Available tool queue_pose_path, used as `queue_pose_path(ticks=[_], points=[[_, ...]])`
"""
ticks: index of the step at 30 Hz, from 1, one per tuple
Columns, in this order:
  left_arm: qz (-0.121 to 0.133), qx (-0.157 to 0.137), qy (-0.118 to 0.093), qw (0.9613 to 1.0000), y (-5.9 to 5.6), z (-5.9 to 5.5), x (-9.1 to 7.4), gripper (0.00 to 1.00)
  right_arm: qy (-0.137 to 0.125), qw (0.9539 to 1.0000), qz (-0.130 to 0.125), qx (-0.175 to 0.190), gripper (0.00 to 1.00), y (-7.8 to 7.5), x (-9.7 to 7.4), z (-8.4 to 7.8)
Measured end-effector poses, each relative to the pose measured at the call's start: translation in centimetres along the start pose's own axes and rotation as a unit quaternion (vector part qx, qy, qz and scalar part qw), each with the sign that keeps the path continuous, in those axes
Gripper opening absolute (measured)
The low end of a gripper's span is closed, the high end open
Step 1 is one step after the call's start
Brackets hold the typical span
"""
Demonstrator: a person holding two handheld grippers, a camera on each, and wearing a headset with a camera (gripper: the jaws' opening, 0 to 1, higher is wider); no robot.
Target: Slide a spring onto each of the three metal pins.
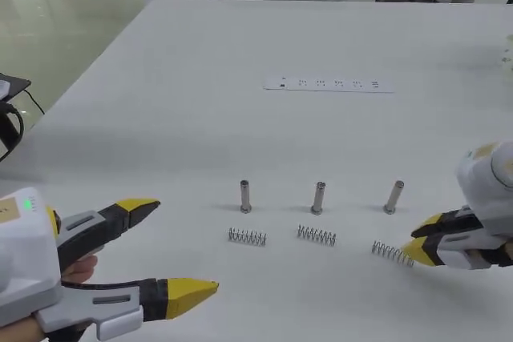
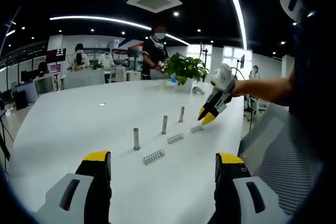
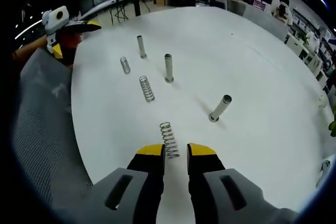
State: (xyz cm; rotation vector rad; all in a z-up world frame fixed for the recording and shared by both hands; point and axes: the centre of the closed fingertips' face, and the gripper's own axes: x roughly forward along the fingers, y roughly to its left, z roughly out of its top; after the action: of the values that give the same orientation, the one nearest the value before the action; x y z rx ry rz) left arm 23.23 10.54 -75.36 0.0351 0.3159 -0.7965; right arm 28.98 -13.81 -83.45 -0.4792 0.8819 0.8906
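right gripper point(image 3: 177, 150) had its fingers barely apart around one spring point(image 3: 167, 132) end on the counter point(image 3: 252, 66), left gripper point(image 1: 186, 246) was spread wide.

The white bench point(image 1: 160, 118) bears three upright pins point(image 1: 244, 196) point(image 1: 319, 197) point(image 1: 393, 196) in a row, three springs point(image 1: 247, 236) point(image 1: 317, 235) point(image 1: 390, 252) lying just before them, and a power strip point(image 1: 329, 84) farther back.

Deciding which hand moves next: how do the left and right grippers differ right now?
The left gripper has its fingers spread wide; the right gripper has its fingers nearly together. The left gripper hangs clear of the parts, well apart from the left spring; the right gripper's fingers straddle the near end of the right spring. Both have yellow-tipped fingers, and neither has a spring lifted.
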Motion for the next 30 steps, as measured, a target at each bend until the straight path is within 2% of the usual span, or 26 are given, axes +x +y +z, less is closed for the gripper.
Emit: queue_pose_path(ticks=[3, 17, 30], points=[[0.0, 0.0, 0.0, 1.0, 0.0, 0.0, 0.0, 0.78, 0.011, 0.9999, 0.0, -0.012, 0.14, 0.1, 0.3, -0.4], [-0.002, -0.001, 0.0, 1.0, -0.1, 0.0, -0.1, 0.77, 0.035, 0.9989, 0.019, -0.025, 0.13, 0.3, 1.3, -1.2], [-0.002, -0.002, -0.001, 1.0, -0.1, -0.1, 0.0, 0.77, 0.056, 0.9972, 0.017, -0.046, 0.12, 0.1, 1.8, -1.8]])
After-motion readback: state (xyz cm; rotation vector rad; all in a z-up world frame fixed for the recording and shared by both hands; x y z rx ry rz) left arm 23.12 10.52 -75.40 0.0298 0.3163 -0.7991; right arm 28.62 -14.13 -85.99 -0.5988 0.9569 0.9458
